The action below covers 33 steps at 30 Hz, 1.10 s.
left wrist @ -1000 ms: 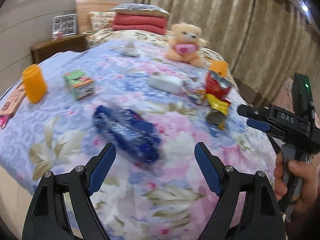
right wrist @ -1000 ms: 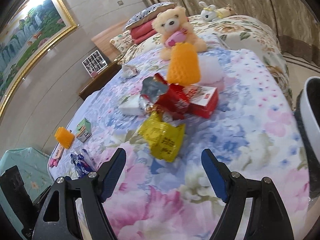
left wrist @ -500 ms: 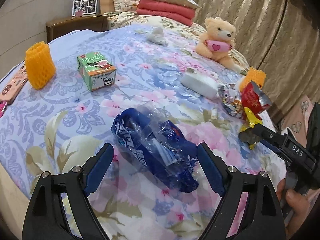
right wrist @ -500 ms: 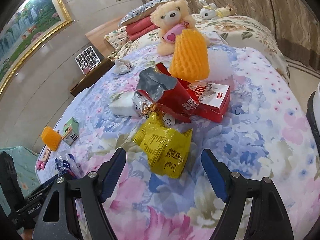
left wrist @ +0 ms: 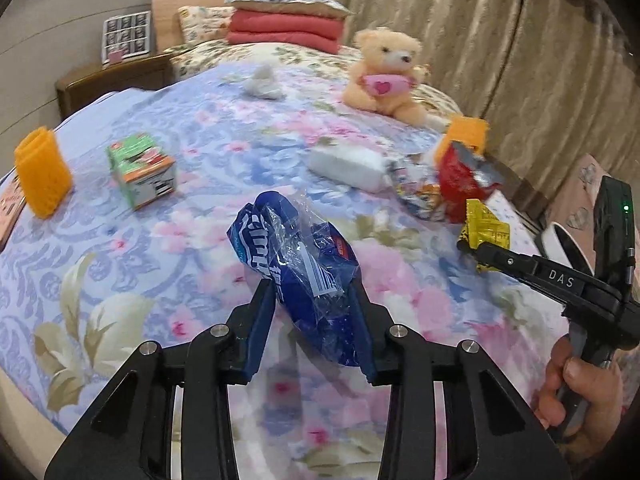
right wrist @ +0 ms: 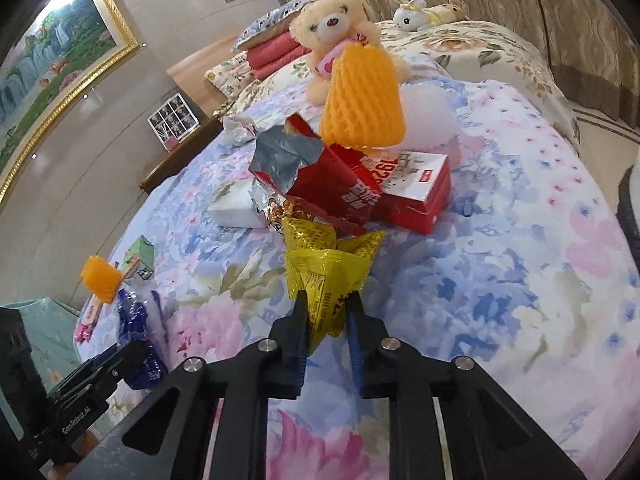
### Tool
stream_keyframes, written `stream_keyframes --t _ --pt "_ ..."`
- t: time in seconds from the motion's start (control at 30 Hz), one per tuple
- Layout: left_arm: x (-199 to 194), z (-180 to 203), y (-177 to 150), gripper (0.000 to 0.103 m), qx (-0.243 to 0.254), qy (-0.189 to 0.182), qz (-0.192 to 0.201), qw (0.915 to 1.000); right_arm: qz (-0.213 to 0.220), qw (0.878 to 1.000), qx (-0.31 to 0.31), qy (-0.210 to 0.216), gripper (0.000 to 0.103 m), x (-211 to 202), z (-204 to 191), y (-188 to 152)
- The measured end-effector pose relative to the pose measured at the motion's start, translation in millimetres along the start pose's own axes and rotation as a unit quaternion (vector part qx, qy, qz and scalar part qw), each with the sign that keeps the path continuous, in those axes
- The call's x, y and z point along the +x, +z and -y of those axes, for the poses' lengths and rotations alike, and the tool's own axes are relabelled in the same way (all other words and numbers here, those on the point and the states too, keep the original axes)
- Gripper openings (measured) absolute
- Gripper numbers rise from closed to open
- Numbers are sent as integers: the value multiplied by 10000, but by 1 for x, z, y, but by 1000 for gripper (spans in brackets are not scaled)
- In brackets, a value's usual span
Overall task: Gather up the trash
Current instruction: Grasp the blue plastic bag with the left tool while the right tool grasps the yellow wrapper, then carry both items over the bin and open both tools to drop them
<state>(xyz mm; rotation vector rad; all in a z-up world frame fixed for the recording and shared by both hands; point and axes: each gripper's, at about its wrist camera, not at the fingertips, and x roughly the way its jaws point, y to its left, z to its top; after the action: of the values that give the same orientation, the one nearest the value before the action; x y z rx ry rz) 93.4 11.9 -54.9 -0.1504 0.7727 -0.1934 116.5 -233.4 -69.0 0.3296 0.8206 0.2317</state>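
Note:
My left gripper (left wrist: 314,292) is shut on a crumpled blue plastic wrapper (left wrist: 296,264) on the floral bedspread (left wrist: 160,248). My right gripper (right wrist: 326,304) is shut on a yellow snack wrapper (right wrist: 326,276), which also shows in the left wrist view (left wrist: 486,232) at the tip of the right gripper (left wrist: 464,245). The blue wrapper shows at the lower left of the right wrist view (right wrist: 136,332), held by the left gripper (right wrist: 120,356).
A red wrapper (right wrist: 332,188), red box (right wrist: 416,188), white packet (left wrist: 348,166), foil wrapper (left wrist: 416,188), green carton (left wrist: 142,168), two orange foam nets (left wrist: 42,176) (right wrist: 364,100), crumpled tissue (left wrist: 264,82) and teddy bear (left wrist: 384,76) lie on the bed. A white bin rim (right wrist: 630,204) is at right.
Both grippers went from open to closed: the left closed on the blue wrapper, the right moved forward and closed on the yellow wrapper.

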Motion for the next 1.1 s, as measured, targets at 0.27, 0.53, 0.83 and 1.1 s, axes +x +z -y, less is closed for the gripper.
stream_keyframes --t 0.27,0.53,0.83,1.1 --pt "1 50 1 35 569 -475 -62 9972 277 9995 106 -131 16 -47 30 -4" --pt "-2 107 -6 35 1161 -1029 -109 9878 444 9982 134 -370 16 -83 56 -9" --pt "2 159 -1 35 1587 -1431 -175 9767 667 9953 339 -610 16 -120 97 -5" --pt "16 209 3 35 1928 -1728 -273 9655 904 9898 606 -924 16 -153 139 2"
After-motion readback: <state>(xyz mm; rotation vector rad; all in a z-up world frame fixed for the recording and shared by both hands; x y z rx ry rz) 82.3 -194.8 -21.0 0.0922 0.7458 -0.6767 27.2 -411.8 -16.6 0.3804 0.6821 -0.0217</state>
